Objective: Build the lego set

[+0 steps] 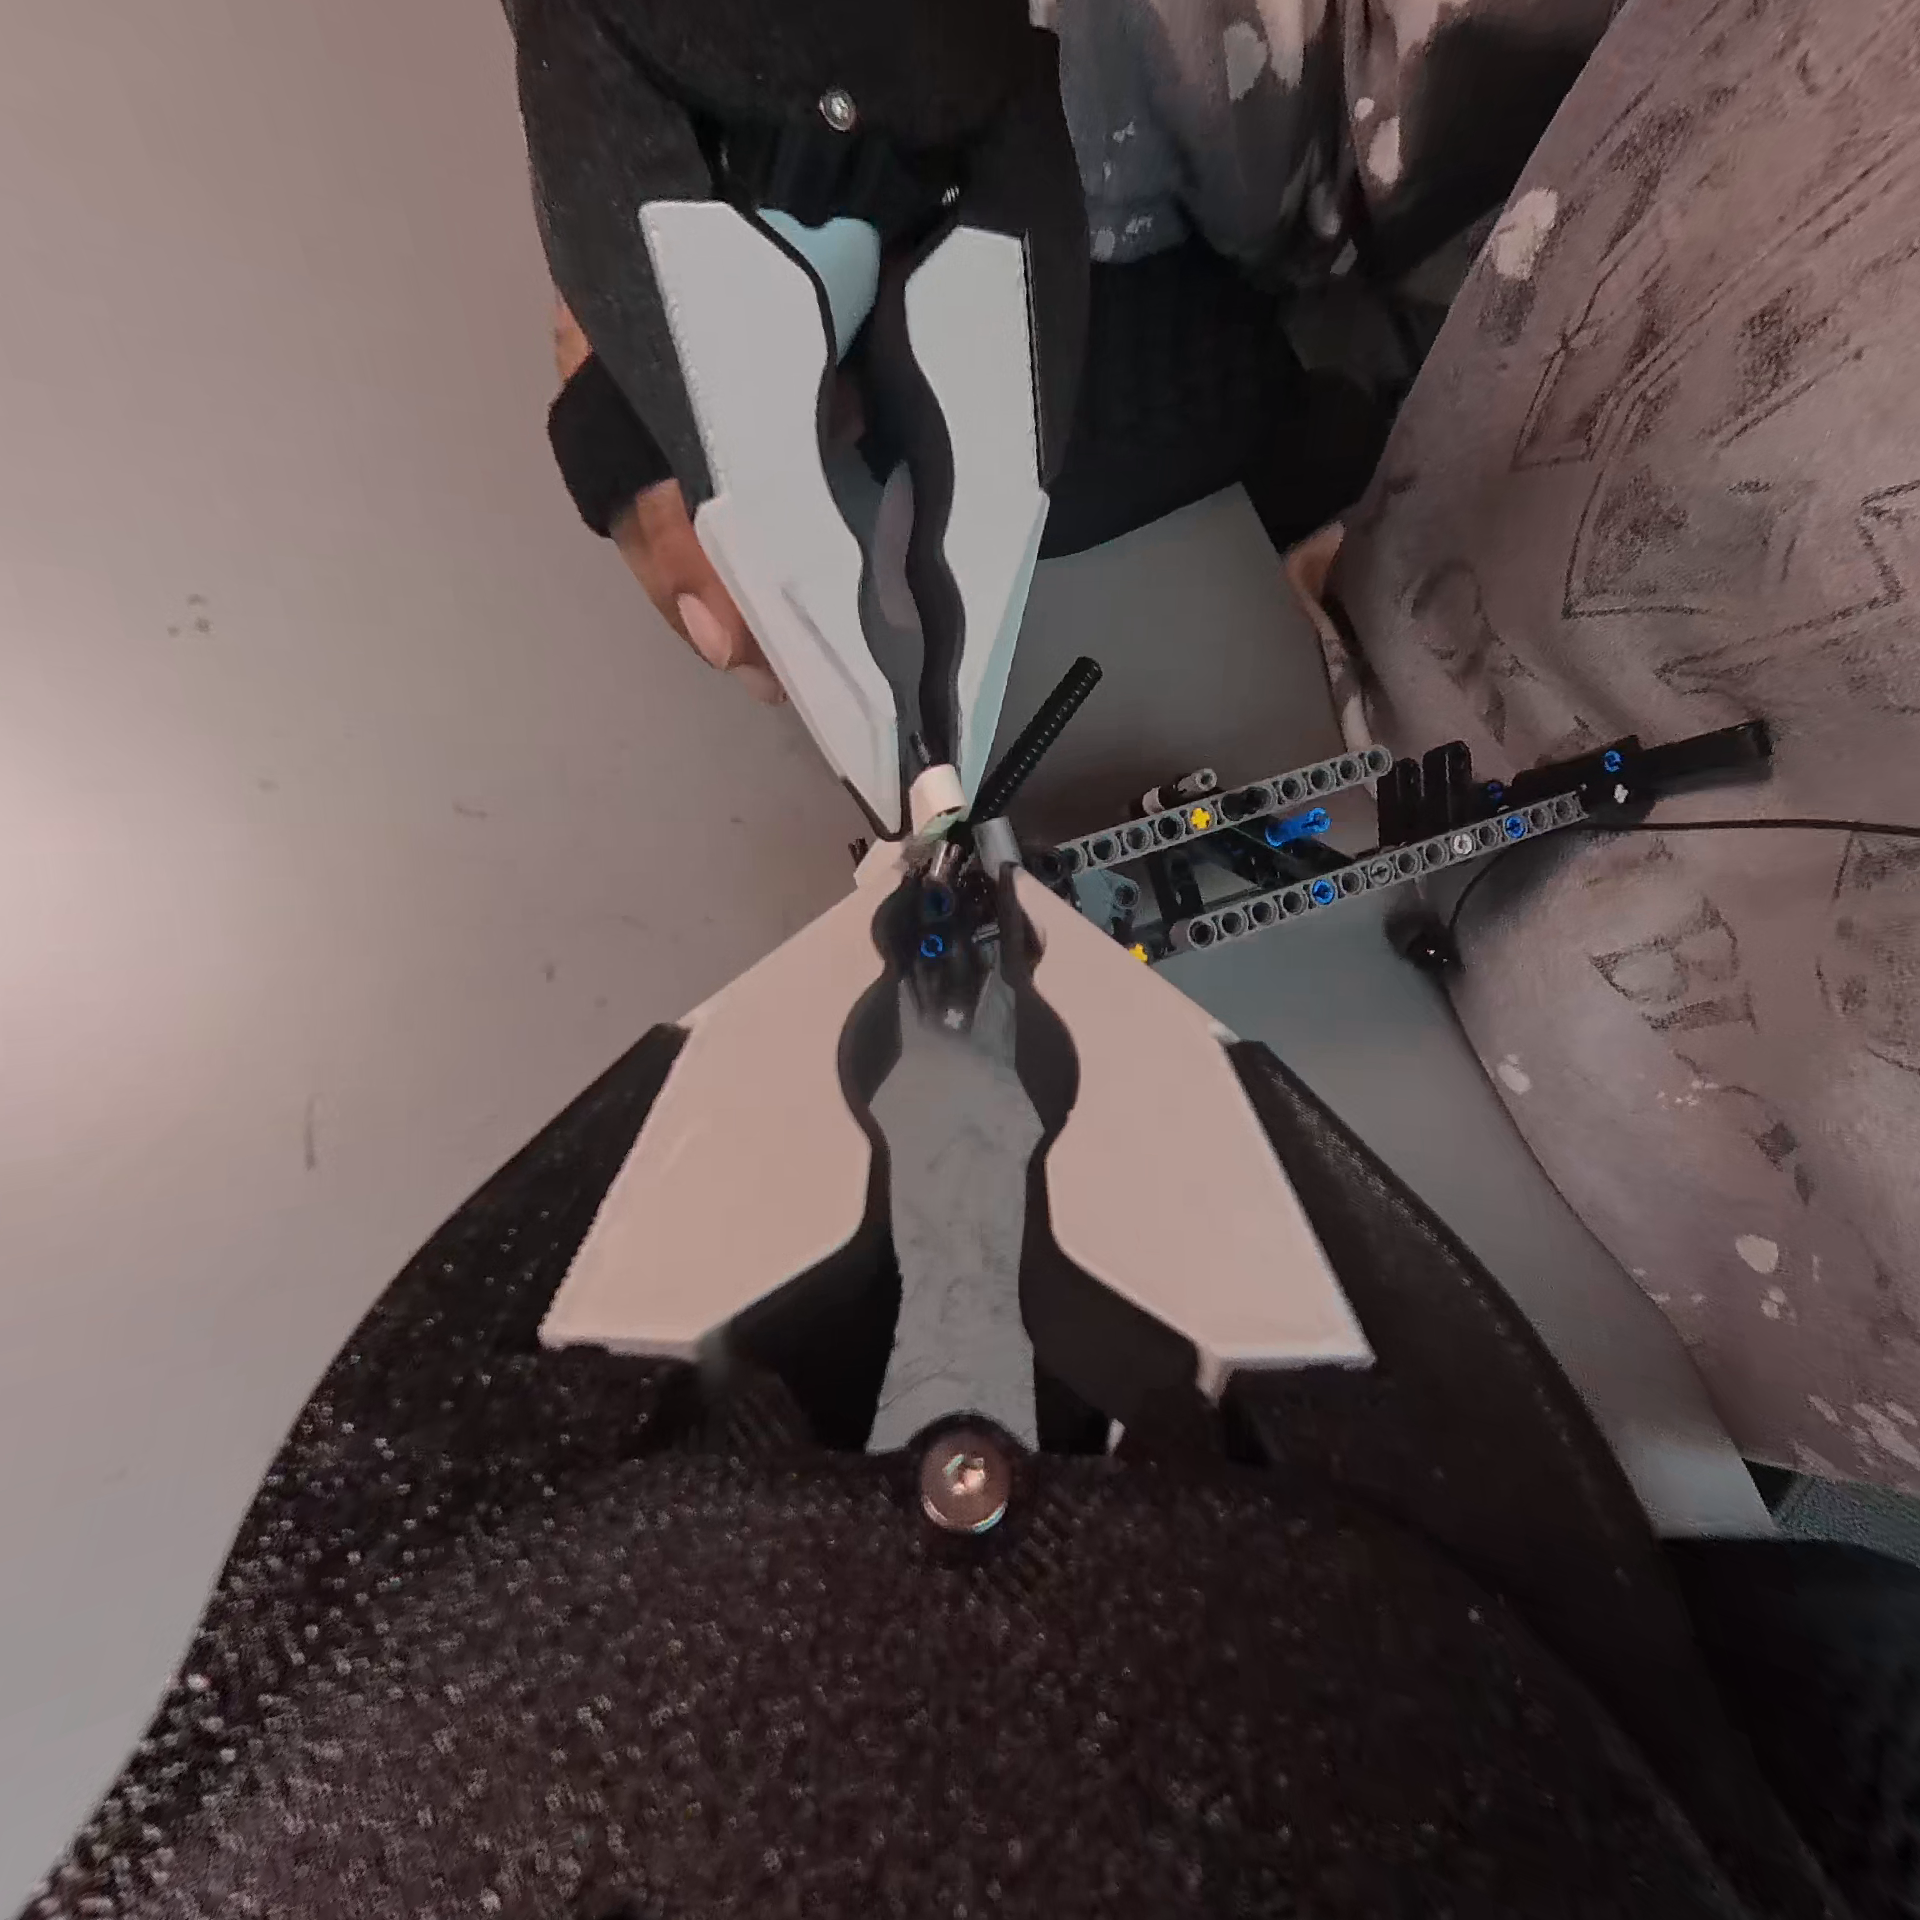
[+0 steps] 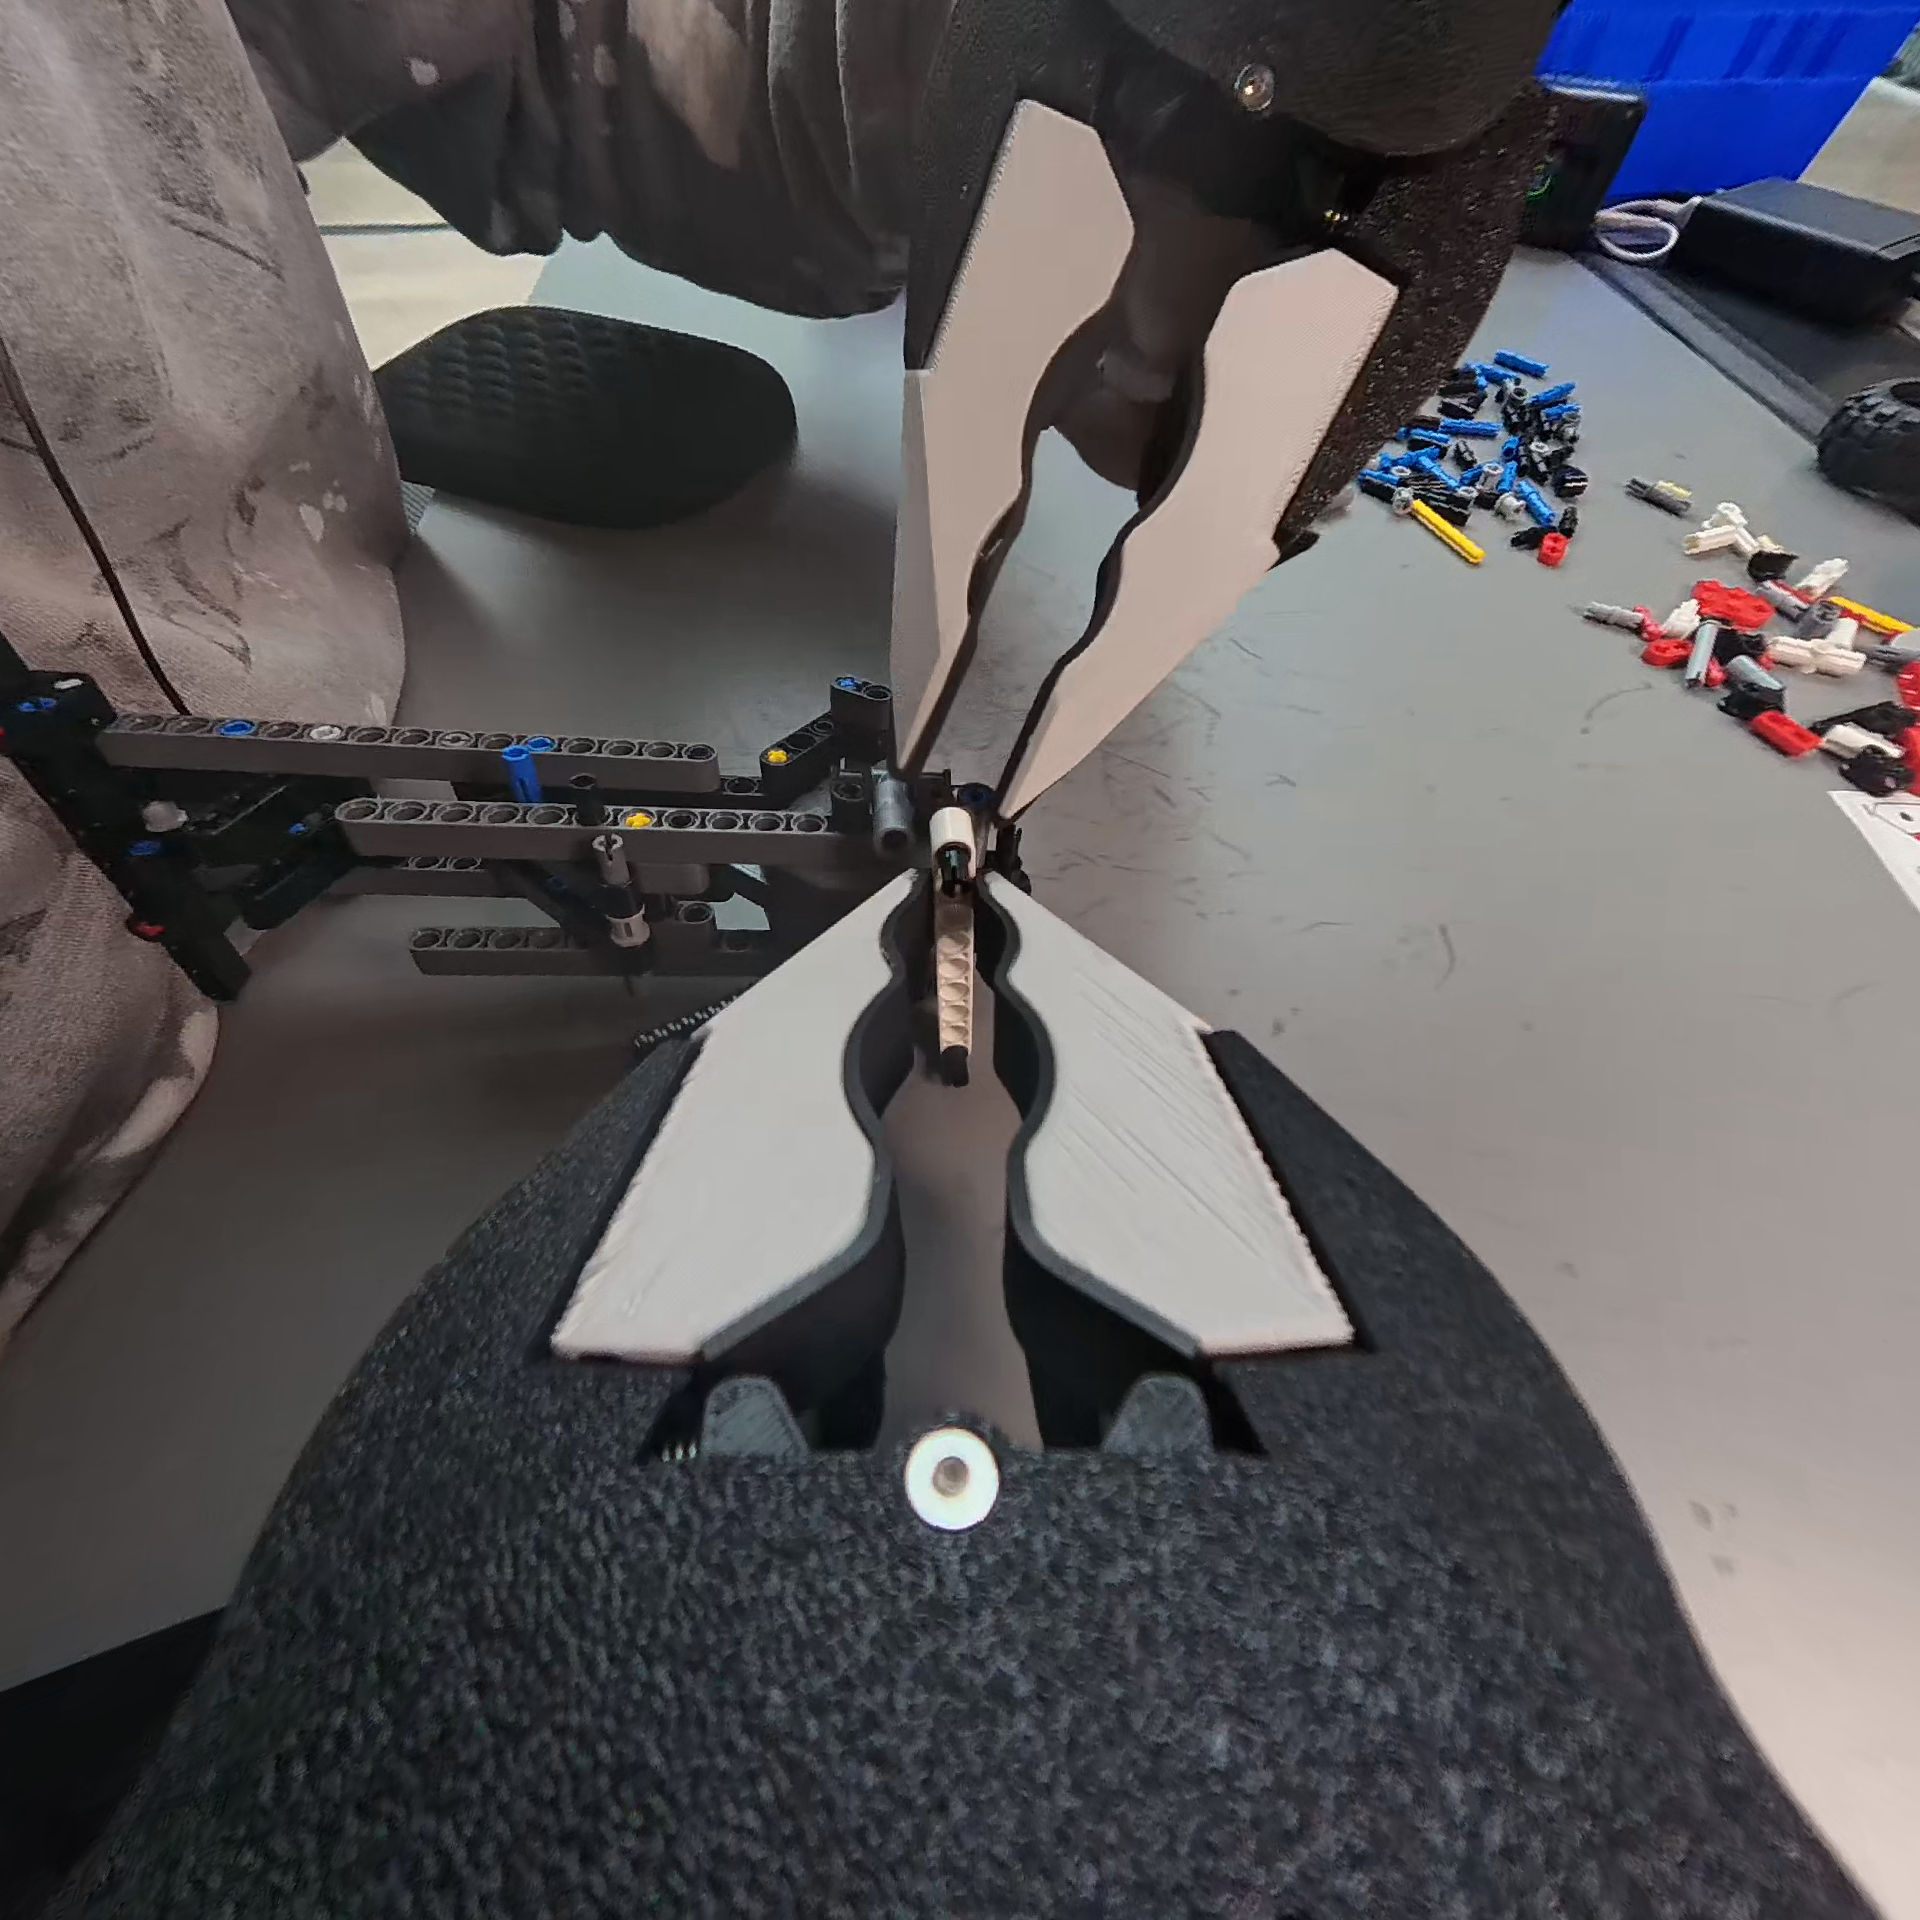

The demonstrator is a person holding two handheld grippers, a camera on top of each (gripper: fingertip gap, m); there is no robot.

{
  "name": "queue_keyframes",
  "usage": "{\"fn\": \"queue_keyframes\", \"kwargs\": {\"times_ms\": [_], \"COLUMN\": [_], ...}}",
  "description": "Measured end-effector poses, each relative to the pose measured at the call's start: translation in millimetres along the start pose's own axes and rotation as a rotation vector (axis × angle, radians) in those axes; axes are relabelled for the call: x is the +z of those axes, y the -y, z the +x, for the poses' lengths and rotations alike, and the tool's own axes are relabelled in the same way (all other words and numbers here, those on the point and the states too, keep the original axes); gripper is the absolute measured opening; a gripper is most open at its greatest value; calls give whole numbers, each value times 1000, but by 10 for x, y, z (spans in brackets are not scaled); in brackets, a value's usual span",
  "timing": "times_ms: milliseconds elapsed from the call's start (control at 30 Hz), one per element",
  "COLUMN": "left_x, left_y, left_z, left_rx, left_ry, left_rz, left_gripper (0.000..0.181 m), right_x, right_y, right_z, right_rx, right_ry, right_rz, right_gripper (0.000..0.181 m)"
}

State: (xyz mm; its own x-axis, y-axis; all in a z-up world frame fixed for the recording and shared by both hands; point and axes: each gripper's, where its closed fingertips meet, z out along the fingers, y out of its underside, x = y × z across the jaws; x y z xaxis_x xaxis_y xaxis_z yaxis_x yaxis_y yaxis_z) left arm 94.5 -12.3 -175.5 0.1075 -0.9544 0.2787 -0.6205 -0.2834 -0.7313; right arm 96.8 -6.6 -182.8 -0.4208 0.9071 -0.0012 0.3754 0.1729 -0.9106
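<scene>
A long grey and black lego frame (image 1: pixel 1299 862) with blue and yellow pins lies on the grey table (image 1: pixel 1174 623); it also shows in the right wrist view (image 2: pixel 468 821). My left gripper (image 1: pixel 948 883) is shut on the frame's black near end; it reaches down to that end in the right wrist view (image 2: pixel 961 795). My right gripper (image 2: pixel 951 883) is shut on a pale beam (image 2: pixel 954 977) with a black axle and a white bush (image 2: pixel 954 831) at its tip. The bush (image 1: pixel 938 792) sits right at the frame's end, beside a grey connector (image 1: pixel 1000 840) and a black ribbed rod (image 1: pixel 1039 743).
Loose blue and black pieces (image 2: pixel 1475 457) and red and white pieces (image 2: pixel 1787 655) lie at the right. A black tyre (image 2: pixel 1875 436), a blue bin (image 2: pixel 1714 83) and a black box (image 2: pixel 1808 239) stand farther back. A person's patterned garment (image 1: pixel 1662 623) covers the frame's far end. A black textured object (image 2: pixel 582 416) lies behind the frame. Only a small space, under 4 cm, lies between the two pairs of fingers.
</scene>
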Motion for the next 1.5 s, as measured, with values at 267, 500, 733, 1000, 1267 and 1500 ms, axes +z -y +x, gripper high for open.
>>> {"fn": "queue_keyframes", "kwargs": {"times_ms": [267,500,733,1000,1267,1500], "left_x": [-16,-68,-19,-25,-40,-54], "left_y": [-27,-83,-40,-36,-55,-52], "left_z": [-27,-73,-39,-54,-46,-41], "left_rx": [-196,-241,-177,-505,-529,-512], "left_ry": [43,-25,-106,-88,40,39], "left_rz": [184,261,207,318,371,398], "left_gripper": [12,9,12,7,6,5], "right_x": [30,31,29,19,28,17], "right_y": [10,9,8,2,0,14], "right_z": [5,14,19,22,82,91], "right_rx": [-11,4,11,42,136,134], "right_ry": [-13,-8,-8,-76,-193,-189], "right_rz": [-2,-2,-3,-10,-39,-18], "right_gripper": [7,7,7,7,7,7]}}
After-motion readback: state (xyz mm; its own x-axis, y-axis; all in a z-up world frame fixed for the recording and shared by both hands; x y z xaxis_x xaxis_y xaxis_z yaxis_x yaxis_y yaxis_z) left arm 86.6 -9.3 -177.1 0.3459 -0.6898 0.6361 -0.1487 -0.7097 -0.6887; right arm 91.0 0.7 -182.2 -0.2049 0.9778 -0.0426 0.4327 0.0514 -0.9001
